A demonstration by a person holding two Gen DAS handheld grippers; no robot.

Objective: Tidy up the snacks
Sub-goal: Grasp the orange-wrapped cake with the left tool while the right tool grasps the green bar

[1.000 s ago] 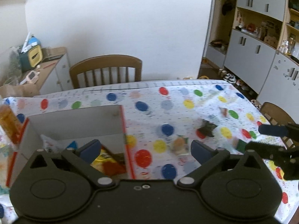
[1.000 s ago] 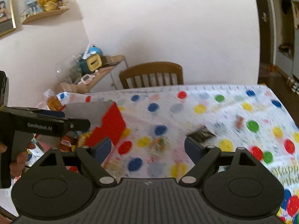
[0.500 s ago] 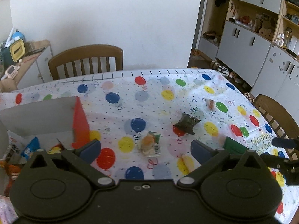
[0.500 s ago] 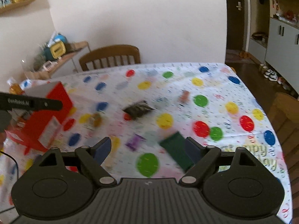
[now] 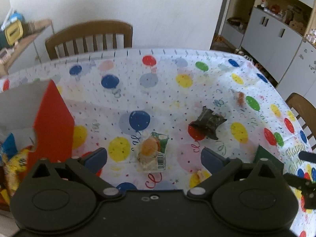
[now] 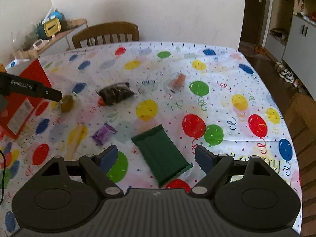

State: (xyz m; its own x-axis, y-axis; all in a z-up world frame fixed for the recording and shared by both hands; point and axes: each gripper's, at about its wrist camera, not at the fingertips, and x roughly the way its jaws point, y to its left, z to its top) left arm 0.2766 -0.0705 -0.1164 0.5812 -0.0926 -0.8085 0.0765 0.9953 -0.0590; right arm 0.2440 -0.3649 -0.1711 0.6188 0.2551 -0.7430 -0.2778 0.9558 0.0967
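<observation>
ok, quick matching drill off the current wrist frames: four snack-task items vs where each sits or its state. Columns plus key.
1. green flat packet
2. purple wrapper
3. dark crinkled packet
4. red box

A. near the table's middle, beside an orange-brown snack
B. between the open right gripper's fingers
C. at the table's left edge, snacks inside
D. just left of the green packet

Pairs: 1-B, 2-D, 3-A, 4-C

Both hand-held grippers matte black w/ blue finger pads point(image 6: 107, 158), silver pivot screws; left hand-held gripper point(image 6: 35, 90) marked "GenRobot.AI".
</observation>
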